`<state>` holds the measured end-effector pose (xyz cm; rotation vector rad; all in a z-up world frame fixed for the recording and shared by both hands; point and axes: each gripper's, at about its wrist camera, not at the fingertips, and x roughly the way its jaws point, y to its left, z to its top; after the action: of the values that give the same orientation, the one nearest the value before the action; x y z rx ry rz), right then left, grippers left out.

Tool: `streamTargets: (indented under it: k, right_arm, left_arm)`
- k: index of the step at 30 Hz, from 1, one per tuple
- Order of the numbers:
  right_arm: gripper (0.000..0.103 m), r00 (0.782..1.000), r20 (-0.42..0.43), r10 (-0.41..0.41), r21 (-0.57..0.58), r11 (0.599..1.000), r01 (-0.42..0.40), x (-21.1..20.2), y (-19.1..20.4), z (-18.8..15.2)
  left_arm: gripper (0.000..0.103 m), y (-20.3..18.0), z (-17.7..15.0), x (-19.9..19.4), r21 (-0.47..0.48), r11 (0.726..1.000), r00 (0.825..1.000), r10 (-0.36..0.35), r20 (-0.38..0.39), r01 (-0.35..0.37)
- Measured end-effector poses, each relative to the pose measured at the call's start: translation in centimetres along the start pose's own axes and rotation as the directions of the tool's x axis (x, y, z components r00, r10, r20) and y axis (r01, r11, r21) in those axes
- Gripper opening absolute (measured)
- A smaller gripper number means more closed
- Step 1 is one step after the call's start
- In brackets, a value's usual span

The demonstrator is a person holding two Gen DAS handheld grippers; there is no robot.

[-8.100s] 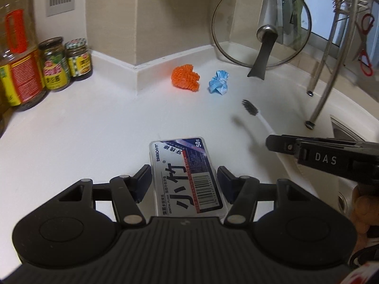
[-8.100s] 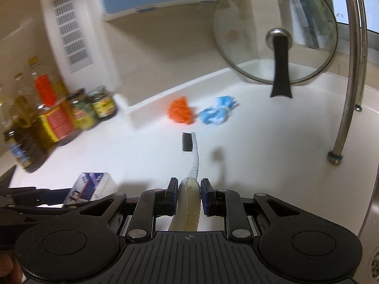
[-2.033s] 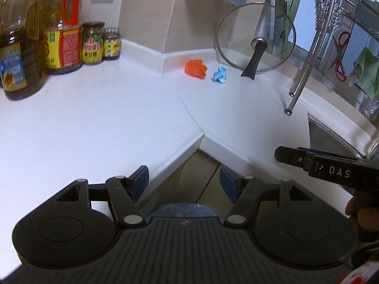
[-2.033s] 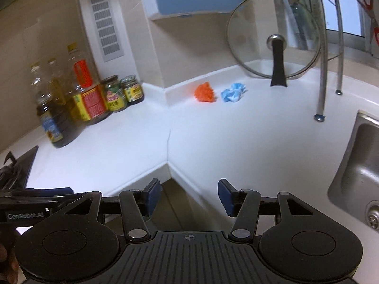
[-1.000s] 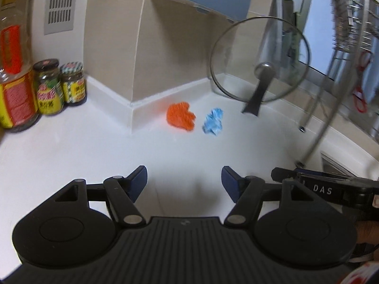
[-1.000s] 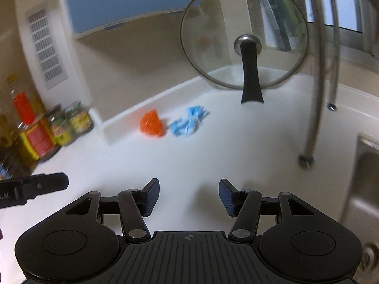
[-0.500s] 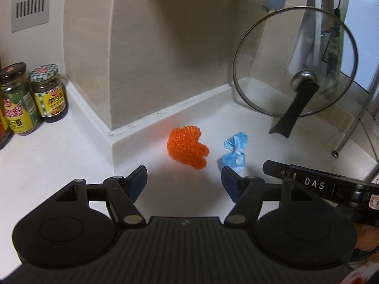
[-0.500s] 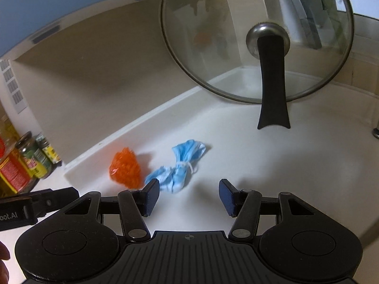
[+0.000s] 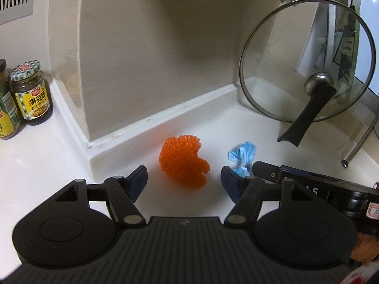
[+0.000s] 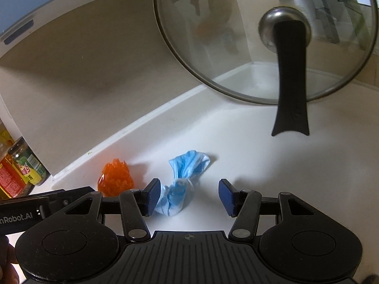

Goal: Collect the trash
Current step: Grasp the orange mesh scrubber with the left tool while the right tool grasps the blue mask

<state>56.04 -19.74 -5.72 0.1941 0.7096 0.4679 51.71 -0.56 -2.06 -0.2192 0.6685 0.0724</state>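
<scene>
A glass lid (image 10: 265, 40) leans on the wall behind the trash; a long reach could knock it down. Just before it on the white desk (image 9: 236, 127) lie an orange mesh wad (image 9: 183, 161) and, beside that, a crumpled blue mask (image 10: 183, 184). Left claw (image 9: 184, 181) and right claw (image 10: 189, 195) stand spread, each framing its piece, likely to crowd each other there.

orange mesh wad (image 9: 183, 163), pale blue crumpled mask (image 10: 182, 187), white counter (image 9: 47, 156)
</scene>
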Motion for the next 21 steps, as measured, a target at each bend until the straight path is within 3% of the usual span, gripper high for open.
streamTargets:
  k: [4, 10, 13, 21]
  right_arm:
    - [0.052, 1.0, -0.017, 0.014, -0.034, 0.999, -0.014, 1.8, 0.4, 0.6]
    - [0.026, 0.998, -0.066, 0.004, -0.073, 0.997, -0.009, 4.2, 0.6, 0.9]
    - [0.016, 0.999, -0.049, 0.006, -0.089, 0.996, -0.01, 4.1, 0.5, 0.7]
    - [0.015, 1.0, 0.009, -0.005, -0.054, 0.999, 0.005, 1.1, -1.3, 0.3]
  left_arm:
    - [0.065, 0.1, 0.1, 1.0, -0.025, 1.0, 1.0, 0.009, 0.006, -0.009]
    - [0.064, 0.4, 0.2, 1.7, -0.035, 0.999, 1.0, 0.022, 0.006, -0.022]
    - [0.063, 0.2, 0.3, 2.2, -0.027, 0.999, 1.0, 0.02, 0.0, -0.02]
    - [0.058, -1.7, 0.6, 4.5, 0.068, 0.997, 0.999, 0.044, 0.004, -0.044]
